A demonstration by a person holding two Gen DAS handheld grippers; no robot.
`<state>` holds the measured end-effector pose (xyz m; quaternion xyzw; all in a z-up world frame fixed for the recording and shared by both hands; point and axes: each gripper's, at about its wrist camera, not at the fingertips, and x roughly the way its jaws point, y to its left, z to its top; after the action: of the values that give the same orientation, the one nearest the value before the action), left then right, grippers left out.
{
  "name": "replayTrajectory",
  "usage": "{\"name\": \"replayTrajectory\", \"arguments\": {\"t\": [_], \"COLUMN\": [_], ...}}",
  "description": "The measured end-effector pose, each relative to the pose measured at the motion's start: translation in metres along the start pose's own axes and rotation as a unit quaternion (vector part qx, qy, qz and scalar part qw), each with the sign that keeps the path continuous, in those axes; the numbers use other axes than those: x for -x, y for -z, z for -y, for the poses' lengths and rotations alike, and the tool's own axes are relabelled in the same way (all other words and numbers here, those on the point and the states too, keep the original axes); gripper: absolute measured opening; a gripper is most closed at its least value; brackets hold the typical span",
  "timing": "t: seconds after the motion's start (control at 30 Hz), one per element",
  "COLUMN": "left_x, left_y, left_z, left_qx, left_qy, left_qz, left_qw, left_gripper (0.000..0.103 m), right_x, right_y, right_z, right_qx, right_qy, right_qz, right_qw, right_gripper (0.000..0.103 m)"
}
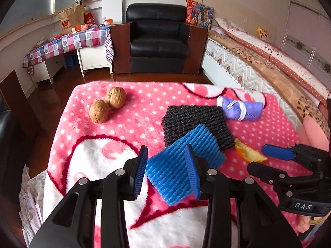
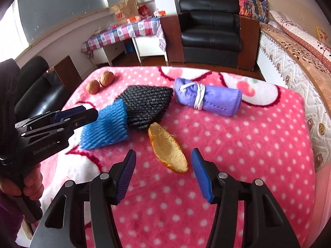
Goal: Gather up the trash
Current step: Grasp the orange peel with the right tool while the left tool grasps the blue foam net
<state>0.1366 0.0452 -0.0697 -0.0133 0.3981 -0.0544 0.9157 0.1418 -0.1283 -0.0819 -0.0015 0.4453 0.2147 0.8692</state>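
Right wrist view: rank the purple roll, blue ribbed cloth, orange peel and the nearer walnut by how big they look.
1. purple roll and blue ribbed cloth: about alike, not ranked apart.
2. orange peel: nearest the camera, so it may look bigger than it is.
3. walnut: smallest, but farthest away.

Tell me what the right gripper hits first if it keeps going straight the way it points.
Most likely the orange peel: it lies on the pink blanket just ahead of the open right gripper, roughly between its fingers. Depth is hard to judge, so it might meet blanket first.
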Motion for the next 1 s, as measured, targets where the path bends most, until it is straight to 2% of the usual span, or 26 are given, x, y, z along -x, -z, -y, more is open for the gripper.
{"name": "replayTrajectory", "arguments": {"t": [0.1,0.23,0.3,0.37,0.4,0.47,0.57,0.83,1.0], "left_x": [-0.013,-0.009,-0.007,-0.003,-0.001,0.005,0.015,0.051,0.056], "left_y": [0.008,0.009,0.012,0.015,0.016,0.019,0.024,0.030,0.024], "left_z": [-0.004,-0.008,-0.006,-0.002,-0.001,0.001,0.005,0.019,0.013], "left_qx": [0.000,0.007,0.000,-0.009,-0.011,-0.014,-0.015,-0.012,0.003], "left_qy": [-0.003,0.005,0.004,0.004,0.005,0.013,0.028,0.042,0.055], "left_qz": [-0.022,-0.020,-0.022,-0.021,-0.021,-0.022,-0.022,0.010,0.019], "left_qw": [0.9997,0.9998,0.9998,0.9997,0.9997,0.9996,0.9993,0.9990,0.9983], "left_gripper": [0.037,0.037,0.036,0.024,0.020,0.005,0.000,0.000,0.000], "right_x": [-0.011,-0.014,-0.015,-0.014,-0.013,-0.010,-0.004,0.025,0.043], "right_y": [0.000,0.001,0.000,0.001,0.001,0.003,0.006,0.017,0.022], "right_z": [0.000,0.000,0.001,0.003,0.004,0.005,0.006,0.010,0.012], "right_qx": [0.009,0.012,0.008,0.001,-0.002,-0.011,-0.019,-0.040,-0.050], "right_qy": [0.011,0.010,0.008,0.006,0.002,-0.006,-0.011,-0.016,-0.021], "right_qz": [-0.014,-0.010,-0.008,-0.008,-0.008,-0.008,-0.006,0.015,0.027], "right_qw": [1.000,1.000,1.000,1.000,1.000,1.000,1.000,0.999,0.998], "right_gripper": [0.055,0.054,0.043,0.029,0.028,0.022,0.018,0.016,0.016]}}
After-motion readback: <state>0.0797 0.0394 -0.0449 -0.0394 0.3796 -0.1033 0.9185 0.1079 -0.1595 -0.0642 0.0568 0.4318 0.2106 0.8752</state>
